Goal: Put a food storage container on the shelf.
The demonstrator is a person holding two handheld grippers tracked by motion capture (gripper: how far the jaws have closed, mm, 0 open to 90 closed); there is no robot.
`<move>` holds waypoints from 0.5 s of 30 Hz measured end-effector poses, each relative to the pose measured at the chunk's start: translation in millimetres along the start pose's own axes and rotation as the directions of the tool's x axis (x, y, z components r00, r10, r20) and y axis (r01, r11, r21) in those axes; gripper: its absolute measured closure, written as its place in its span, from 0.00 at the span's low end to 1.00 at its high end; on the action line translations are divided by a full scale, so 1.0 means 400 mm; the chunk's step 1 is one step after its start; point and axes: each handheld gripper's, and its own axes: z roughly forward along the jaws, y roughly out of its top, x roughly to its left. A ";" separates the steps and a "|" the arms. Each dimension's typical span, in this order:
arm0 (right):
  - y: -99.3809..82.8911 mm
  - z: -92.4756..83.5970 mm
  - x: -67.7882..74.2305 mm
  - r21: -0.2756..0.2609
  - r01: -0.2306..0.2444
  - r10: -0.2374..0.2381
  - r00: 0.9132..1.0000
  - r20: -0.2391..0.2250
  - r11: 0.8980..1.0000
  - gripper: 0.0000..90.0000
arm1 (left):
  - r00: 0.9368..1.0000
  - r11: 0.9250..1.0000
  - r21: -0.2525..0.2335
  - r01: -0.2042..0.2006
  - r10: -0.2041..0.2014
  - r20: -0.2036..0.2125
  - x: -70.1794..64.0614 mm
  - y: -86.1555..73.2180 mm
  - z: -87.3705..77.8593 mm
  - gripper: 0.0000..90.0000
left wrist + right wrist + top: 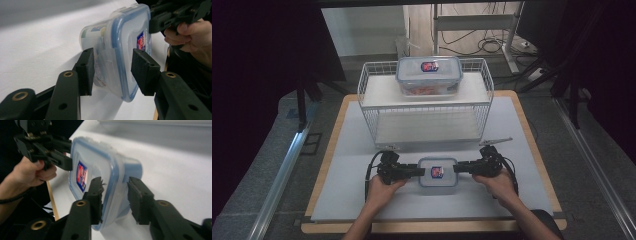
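Observation:
A clear food container with a blue-rimmed lid and a red-and-blue label (438, 174) lies flat on the white mat near the front of the table. My left gripper (421, 172) reaches in from its left end. In the left gripper view the container (125, 40) sits between that gripper's (113, 71) pads, one on the side latch and one on the lid, pressing. My right gripper (457, 168) comes from the right end. There the container (100, 162) is between that gripper's (113, 195) jaws, with a sliver of gap at the pad beside the base.
A white wire rack (367, 85) stands at the back of the mat, with a second lidded container (428, 75) on its top shelf. The wooden table edge (328, 165) frames the mat. The person's hands (384, 192) hold both grippers from the front.

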 end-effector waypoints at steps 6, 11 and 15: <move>-0.010 0.012 -0.007 0.018 -0.011 0.011 1.000 -0.003 1.000 0.62 | 1.000 1.000 -0.008 0.016 -0.016 0.002 0.001 -0.006 -0.001 0.62; -0.010 0.014 -0.008 0.016 -0.015 0.015 1.000 -0.004 1.000 0.62 | 1.000 1.000 -0.006 0.027 -0.027 0.003 0.005 -0.007 0.000 0.61; -0.009 0.016 -0.015 0.016 -0.019 0.020 1.000 -0.016 1.000 0.62 | 1.000 0.999 -0.010 0.031 -0.030 0.003 0.005 -0.009 0.001 0.61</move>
